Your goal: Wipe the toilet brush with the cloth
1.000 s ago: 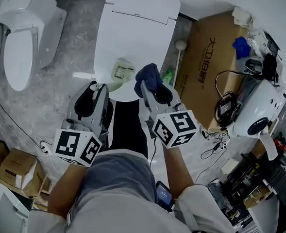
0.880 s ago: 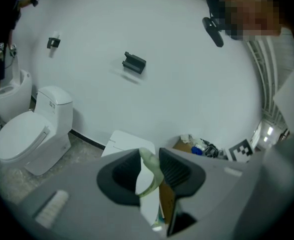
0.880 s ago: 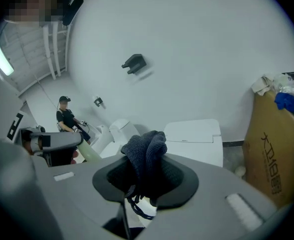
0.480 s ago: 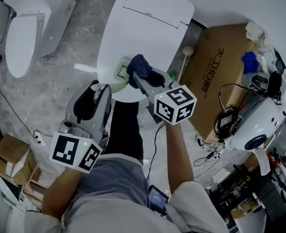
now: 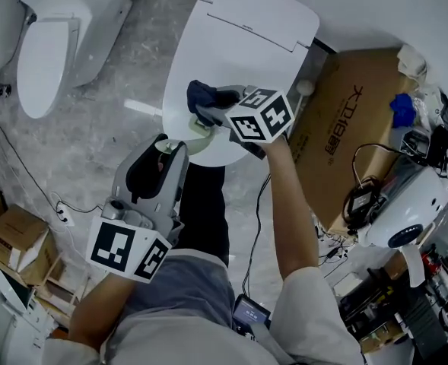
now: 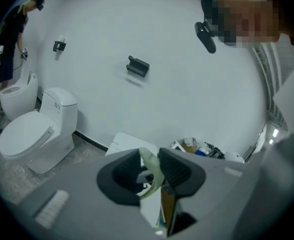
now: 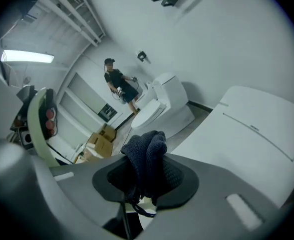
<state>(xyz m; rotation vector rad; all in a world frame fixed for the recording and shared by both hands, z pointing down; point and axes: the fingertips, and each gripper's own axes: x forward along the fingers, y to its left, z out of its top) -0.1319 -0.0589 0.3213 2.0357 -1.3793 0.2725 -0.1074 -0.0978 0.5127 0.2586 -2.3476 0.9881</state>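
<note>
The toilet brush is pale green; its head (image 5: 198, 127) lies over the front of the closed white toilet lid (image 5: 246, 44). In the left gripper view its handle (image 6: 154, 166) runs between the jaws. My left gripper (image 5: 165, 144) is shut on that handle (image 5: 165, 145), low and left of the lid. My right gripper (image 5: 208, 101) is shut on a dark blue cloth (image 5: 201, 93), which bunches up out of the jaws (image 7: 146, 156). The cloth sits right at the brush head; whether they touch is hidden. In the right gripper view a pale green part of the brush (image 7: 37, 124) stands at the left.
A second white toilet (image 5: 52, 40) stands at the far left. A large cardboard box (image 5: 353, 128) lies to the right of the lid, with cables and a white round appliance (image 5: 410, 204) beyond. Small boxes (image 5: 14, 242) sit at the lower left. Another person (image 7: 118, 84) stands far off.
My right gripper has swung left and forward with the cloth, from beside the lid's front edge to over the brush head. The left gripper has stayed shut on the brush, shifting only slightly.
</note>
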